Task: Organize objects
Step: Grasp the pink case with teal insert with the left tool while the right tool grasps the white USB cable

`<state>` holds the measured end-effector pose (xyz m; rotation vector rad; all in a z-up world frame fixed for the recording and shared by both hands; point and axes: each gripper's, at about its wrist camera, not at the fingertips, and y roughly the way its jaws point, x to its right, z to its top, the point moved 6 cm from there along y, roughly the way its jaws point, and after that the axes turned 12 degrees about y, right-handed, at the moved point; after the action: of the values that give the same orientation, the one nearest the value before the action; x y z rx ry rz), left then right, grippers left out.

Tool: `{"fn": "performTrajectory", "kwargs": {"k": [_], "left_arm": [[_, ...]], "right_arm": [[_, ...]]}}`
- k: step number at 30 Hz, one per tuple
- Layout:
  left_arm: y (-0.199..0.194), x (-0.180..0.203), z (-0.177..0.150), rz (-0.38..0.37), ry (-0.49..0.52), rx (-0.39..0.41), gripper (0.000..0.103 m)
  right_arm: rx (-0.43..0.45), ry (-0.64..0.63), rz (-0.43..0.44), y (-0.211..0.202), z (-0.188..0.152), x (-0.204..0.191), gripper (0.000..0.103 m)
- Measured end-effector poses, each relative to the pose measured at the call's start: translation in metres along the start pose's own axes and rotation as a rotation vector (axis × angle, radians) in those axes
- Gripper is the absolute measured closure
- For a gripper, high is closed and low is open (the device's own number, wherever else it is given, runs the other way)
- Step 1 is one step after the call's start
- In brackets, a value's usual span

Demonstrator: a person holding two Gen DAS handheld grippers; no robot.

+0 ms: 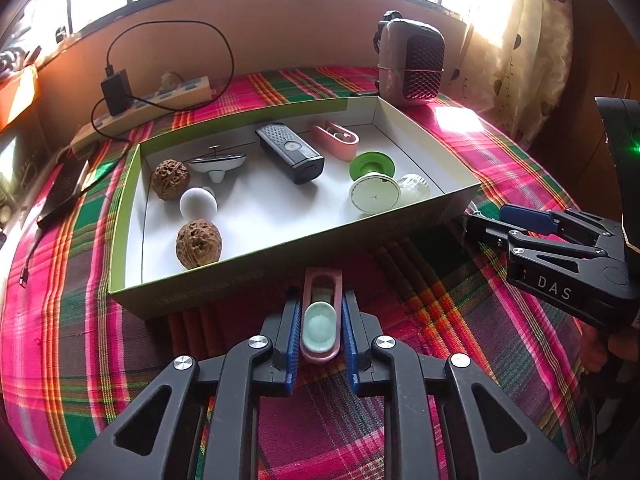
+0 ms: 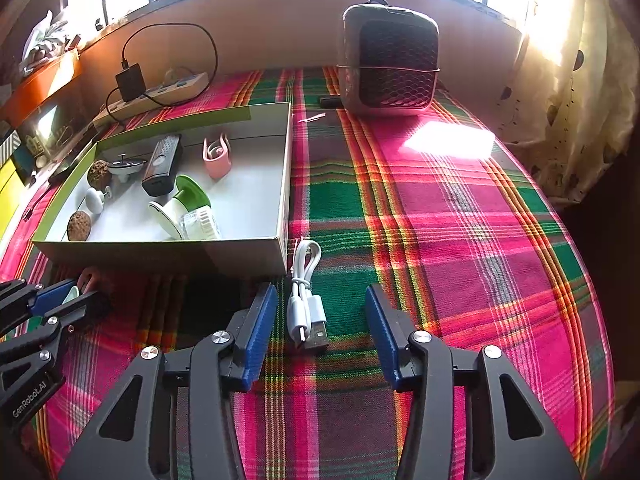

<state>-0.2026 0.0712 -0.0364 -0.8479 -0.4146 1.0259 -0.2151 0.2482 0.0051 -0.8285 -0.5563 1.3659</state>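
Two risks: the left gripper (image 1: 320,326), pinching the pink clip (image 1: 321,312) short of the box (image 1: 280,248) at 12 o'clock, may snag its wall, while the spread right gripper (image 2: 320,334) could close crooked on the cable (image 2: 305,296).

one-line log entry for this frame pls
left gripper: shut on pink oval clip | right gripper: open around white coiled USB cable | green-sided cardboard box: holds sorted items

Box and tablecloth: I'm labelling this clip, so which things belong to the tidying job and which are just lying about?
Job: box, pink clip in left gripper, white cable, right gripper.
Lying about: power strip, fan, phone.
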Motion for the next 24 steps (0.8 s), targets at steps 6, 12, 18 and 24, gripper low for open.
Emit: {"fn": "performTrajectory", "kwargs": {"k": [6,12,18,24], "left_arm": [[0.0004,-0.0004,-0.0003,-0.001,-0.001,0.001,0.087],[0.0002,-0.0003,-0.0006,0.000,-0.001,0.001,0.087],[-0.0003,-0.0005,-0.0004,0.002,0.000,0.001,0.087],[-0.0005,-0.0001,-0.0003,0.002,-0.001,0.001,0.087]], "right_arm": [[0.004,-0.014,0.004,-0.0011,-0.0017,-0.0044,0.070],[0.006,-0.011,0.007,-0.0015,-0.0023,-0.0042,0.081],[0.006,-0.011,0.008,-0.0015,-0.0019,-0.0045,0.082],[0.005,-0.010,0.008,-0.0016,-0.0015,-0.0040,0.082]]}}
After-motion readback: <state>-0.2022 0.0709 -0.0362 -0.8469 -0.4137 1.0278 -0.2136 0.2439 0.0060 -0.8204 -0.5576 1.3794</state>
